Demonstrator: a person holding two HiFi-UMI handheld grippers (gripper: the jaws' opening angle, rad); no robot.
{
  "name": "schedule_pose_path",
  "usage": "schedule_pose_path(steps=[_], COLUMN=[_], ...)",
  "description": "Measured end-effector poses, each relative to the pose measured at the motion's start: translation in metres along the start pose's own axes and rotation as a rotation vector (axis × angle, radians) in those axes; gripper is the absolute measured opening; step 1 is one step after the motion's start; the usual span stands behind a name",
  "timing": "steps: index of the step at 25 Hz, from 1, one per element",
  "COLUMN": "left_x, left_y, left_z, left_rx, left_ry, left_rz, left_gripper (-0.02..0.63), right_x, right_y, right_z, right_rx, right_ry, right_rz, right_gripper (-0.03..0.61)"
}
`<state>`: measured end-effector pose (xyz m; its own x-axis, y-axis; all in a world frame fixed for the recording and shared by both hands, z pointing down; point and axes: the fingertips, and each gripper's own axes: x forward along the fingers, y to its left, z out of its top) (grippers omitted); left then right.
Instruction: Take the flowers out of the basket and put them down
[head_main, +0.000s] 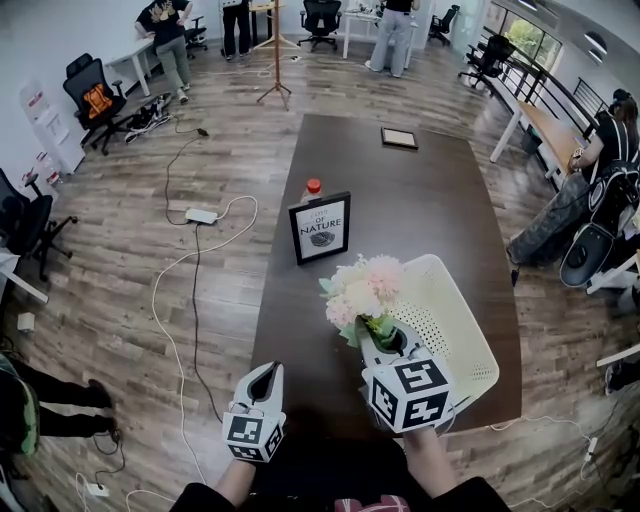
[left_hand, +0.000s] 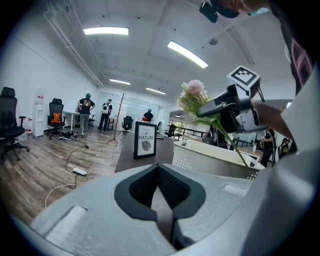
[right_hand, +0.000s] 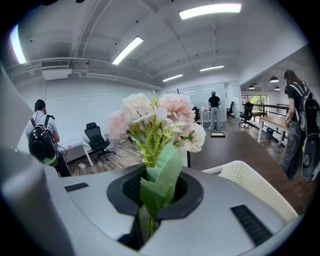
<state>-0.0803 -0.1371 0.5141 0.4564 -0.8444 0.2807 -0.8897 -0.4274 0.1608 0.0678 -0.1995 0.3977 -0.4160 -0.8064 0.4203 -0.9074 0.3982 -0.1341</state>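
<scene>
A bunch of pale pink and cream flowers with green leaves is held by its stems in my right gripper, which is shut on it. The blooms stand above the left rim of the white perforated basket on the dark table. In the right gripper view the flowers rise from between the jaws of the right gripper, with the basket to the right. My left gripper hovers at the table's near edge, shut and empty. The left gripper view shows its gripper, the flowers and the basket.
A framed black-and-white sign stands mid-table with a red-capped bottle behind it. A small dark frame lies at the far end. Cables and a power strip lie on the floor at left. People and office chairs stand around the room.
</scene>
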Motion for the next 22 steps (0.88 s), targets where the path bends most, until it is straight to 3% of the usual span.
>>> schedule_pose_path(steps=[22], left_x=[-0.032], left_y=[0.035], left_z=[-0.002], left_rx=[-0.023], left_ry=[-0.029], left_rz=[0.037], left_gripper=[0.008], right_x=[0.029], right_y=[0.056], right_z=[-0.036], right_rx=[-0.011], right_ry=[0.052], right_rz=[0.066], right_gripper=[0.041])
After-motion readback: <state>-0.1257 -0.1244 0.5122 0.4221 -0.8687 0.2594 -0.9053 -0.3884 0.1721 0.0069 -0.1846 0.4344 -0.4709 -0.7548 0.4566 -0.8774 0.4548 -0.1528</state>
